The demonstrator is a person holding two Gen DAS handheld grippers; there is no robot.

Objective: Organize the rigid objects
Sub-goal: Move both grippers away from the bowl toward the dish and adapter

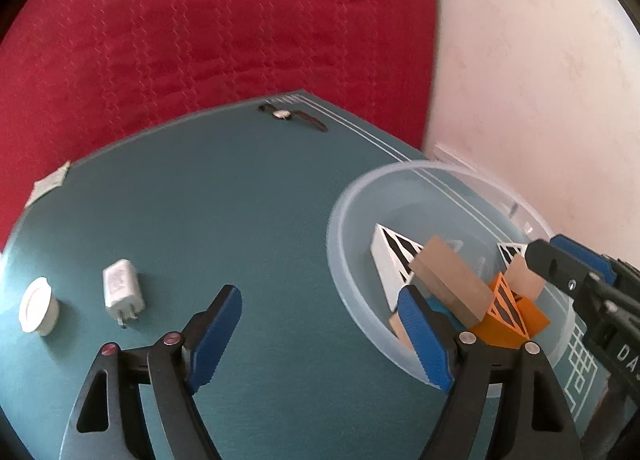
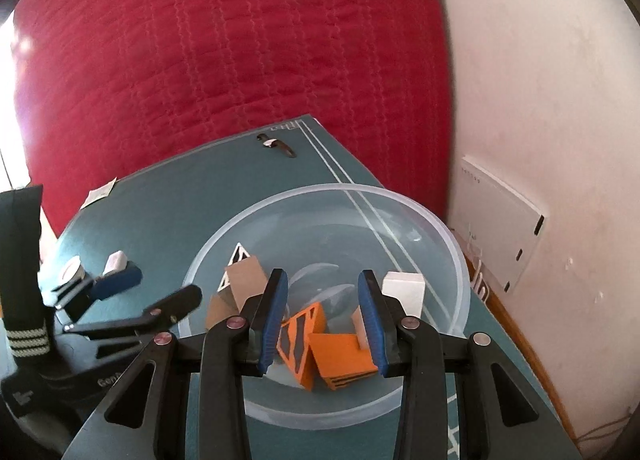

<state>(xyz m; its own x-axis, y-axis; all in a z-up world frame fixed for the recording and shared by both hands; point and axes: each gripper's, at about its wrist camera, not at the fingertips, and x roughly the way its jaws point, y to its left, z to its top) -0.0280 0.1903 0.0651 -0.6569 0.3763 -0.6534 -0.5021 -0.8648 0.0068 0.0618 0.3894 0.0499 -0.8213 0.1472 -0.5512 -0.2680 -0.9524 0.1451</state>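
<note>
A clear plastic bowl [image 1: 348,220] [image 2: 448,236] stands on the teal mat at the right and holds several blocks: a tan block [image 1: 448,280] [image 2: 244,280], orange striped blocks [image 1: 504,312] [image 2: 340,356] and white striped blocks [image 1: 390,256] [image 2: 404,288]. My left gripper [image 1: 324,324] is open and empty, just left of the bowl, its right finger over the rim. My right gripper [image 2: 324,316] is open and empty above the bowl, over the orange blocks; it also shows in the left wrist view [image 1: 560,264]. A white charger [image 1: 120,288], a white round lid [image 1: 38,310] and a wristwatch [image 1: 292,118] [image 2: 276,144] lie on the mat.
The teal mat [image 1: 240,200] lies on a red quilted cover [image 1: 200,20]. A pale wall [image 1: 540,80] stands at the right, with a white panel [image 2: 500,220] on it. A small paper tag [image 1: 50,182] lies at the mat's left edge.
</note>
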